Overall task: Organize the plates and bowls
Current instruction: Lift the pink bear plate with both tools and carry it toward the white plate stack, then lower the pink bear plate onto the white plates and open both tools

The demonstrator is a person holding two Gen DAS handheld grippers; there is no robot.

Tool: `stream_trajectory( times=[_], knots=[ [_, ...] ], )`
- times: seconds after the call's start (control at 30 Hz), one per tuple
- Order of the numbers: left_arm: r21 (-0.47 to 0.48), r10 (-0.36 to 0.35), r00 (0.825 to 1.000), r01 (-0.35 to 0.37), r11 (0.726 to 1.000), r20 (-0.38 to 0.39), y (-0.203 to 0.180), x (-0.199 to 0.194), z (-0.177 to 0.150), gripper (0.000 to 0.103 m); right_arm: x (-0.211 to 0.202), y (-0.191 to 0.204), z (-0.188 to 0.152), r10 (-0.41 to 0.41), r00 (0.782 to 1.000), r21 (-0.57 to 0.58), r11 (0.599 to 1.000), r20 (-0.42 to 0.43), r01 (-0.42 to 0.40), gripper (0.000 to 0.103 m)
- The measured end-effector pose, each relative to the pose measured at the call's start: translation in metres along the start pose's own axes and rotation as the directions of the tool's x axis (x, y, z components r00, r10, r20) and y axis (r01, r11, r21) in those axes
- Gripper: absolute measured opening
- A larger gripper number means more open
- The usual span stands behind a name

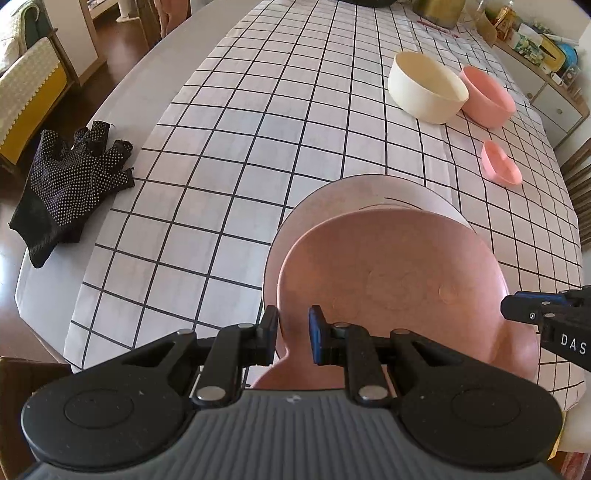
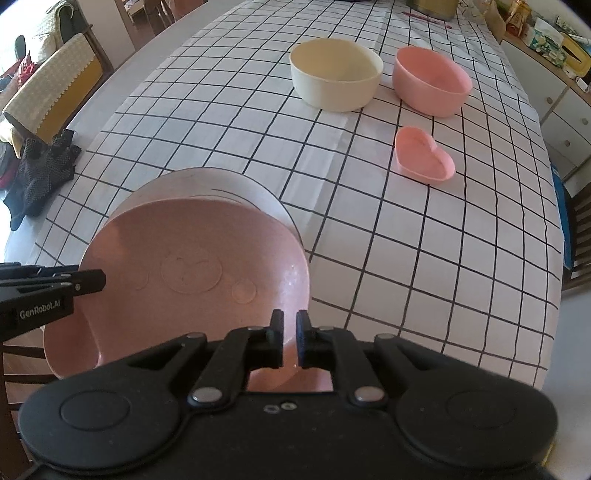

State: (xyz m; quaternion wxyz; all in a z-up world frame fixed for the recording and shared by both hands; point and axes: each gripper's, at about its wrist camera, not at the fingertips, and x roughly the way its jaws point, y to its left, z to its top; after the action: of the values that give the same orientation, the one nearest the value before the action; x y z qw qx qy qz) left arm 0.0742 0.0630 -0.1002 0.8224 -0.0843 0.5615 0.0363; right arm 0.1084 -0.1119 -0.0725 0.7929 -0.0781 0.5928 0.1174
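A pink bear-shaped plate [image 1: 399,280] is held tilted over a paler pink round plate [image 1: 354,199] on the checked tablecloth. My left gripper [image 1: 293,332] is shut on the bear plate's left rim, near an ear. My right gripper [image 2: 290,338] is shut on its right rim; the plate [image 2: 192,280] and the pale plate [image 2: 207,184] also show in the right wrist view. Farther back stand a cream bowl [image 2: 336,77], a pink bowl [image 2: 430,83] and a small pink heart-shaped dish [image 2: 424,155], all apart from each other.
A black dotted glove [image 1: 70,184] lies at the table's left edge. A chair with a yellow cushion [image 2: 55,92] stands left of the table. A cabinet with clutter [image 1: 539,55] is at the far right. A brass pot [image 1: 439,11] sits at the far end.
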Motion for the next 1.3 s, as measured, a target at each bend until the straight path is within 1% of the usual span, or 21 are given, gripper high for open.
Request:
stream_trajectory(
  times=[0.1,0.33,0.53,0.63,0.67,0.7,0.73,0.8,0.87,0.93,1.0,1.13,1.17,1.2,1.23,1.3],
  knots=[
    [0.005,0.002,1.0,-0.002,1.0,0.014,0.001,-0.004,0.001,0.018,-0.002,-0.001,0.0,0.01,1.0,0.001,1.0,0.006,-0.01,0.015],
    [0.039,-0.002,0.997,-0.001,0.999,0.078,-0.004,-0.025,0.004,0.018,-0.012,-0.001,0.0,0.037,0.999,-0.002,0.999,0.04,-0.037,0.018],
    [0.076,-0.032,0.989,0.022,0.997,0.141,-0.012,-0.045,0.008,0.018,-0.027,-0.002,0.001,0.062,0.995,0.005,0.998,0.08,-0.063,0.026],
    [0.1,-0.033,0.984,0.015,0.995,0.173,-0.019,-0.054,0.011,0.018,-0.035,-0.002,0.002,0.074,0.992,0.001,0.997,0.099,-0.075,0.03],
    [0.105,-0.039,0.983,0.02,0.994,0.181,-0.021,-0.057,0.012,0.021,-0.038,-0.002,0.003,0.075,0.991,-0.002,0.997,0.106,-0.075,0.033],
    [0.108,-0.044,0.981,0.024,0.994,0.189,-0.022,-0.059,0.013,0.028,-0.04,-0.002,0.003,0.076,0.991,-0.006,0.997,0.112,-0.076,0.035],
    [0.11,-0.05,0.979,0.028,0.994,0.198,-0.024,-0.061,0.014,0.032,-0.043,-0.002,0.004,0.077,0.99,-0.01,0.997,0.118,-0.077,0.036],
    [0.119,-0.063,0.972,0.037,0.992,0.227,-0.028,-0.067,0.016,0.057,-0.049,-0.003,0.005,0.079,0.988,-0.013,0.997,0.132,-0.078,0.04],
    [0.132,-0.067,0.963,0.033,0.991,0.26,-0.033,-0.073,0.018,0.064,-0.054,-0.005,0.007,0.082,0.986,-0.01,0.997,0.146,-0.081,0.044],
    [0.15,-0.078,0.958,0.038,0.988,0.275,-0.039,-0.078,0.021,0.064,-0.06,-0.008,0.01,0.082,0.983,-0.006,0.997,0.165,-0.082,0.05],
    [0.158,-0.089,0.955,0.045,0.986,0.283,-0.043,-0.08,0.025,0.064,-0.065,-0.011,0.013,0.084,0.979,-0.005,0.996,0.184,-0.084,0.061],
    [0.171,-0.104,0.949,0.055,0.984,0.297,-0.053,-0.083,0.034,0.065,-0.074,-0.019,0.02,0.077,0.972,-0.006,0.997,0.223,-0.077,0.074],
    [0.174,-0.109,0.947,0.057,0.983,0.301,-0.055,-0.084,0.037,0.065,-0.076,-0.022,0.022,0.078,0.97,-0.005,0.997,0.23,-0.079,0.079],
    [0.176,-0.11,0.946,0.058,0.983,0.306,-0.058,-0.084,0.04,0.07,-0.078,-0.025,0.024,0.08,0.968,-0.004,0.997,0.239,-0.082,0.083],
    [0.176,-0.112,0.943,0.058,0.983,0.313,-0.061,-0.085,0.043,0.073,-0.08,-0.028,0.027,0.081,0.966,-0.004,0.997,0.244,-0.082,0.085],
    [0.171,-0.11,0.937,0.055,0.984,0.332,-0.065,-0.085,0.05,0.077,-0.084,-0.036,0.034,0.072,0.963,0.001,0.997,0.26,-0.074,0.093]
  ],
)
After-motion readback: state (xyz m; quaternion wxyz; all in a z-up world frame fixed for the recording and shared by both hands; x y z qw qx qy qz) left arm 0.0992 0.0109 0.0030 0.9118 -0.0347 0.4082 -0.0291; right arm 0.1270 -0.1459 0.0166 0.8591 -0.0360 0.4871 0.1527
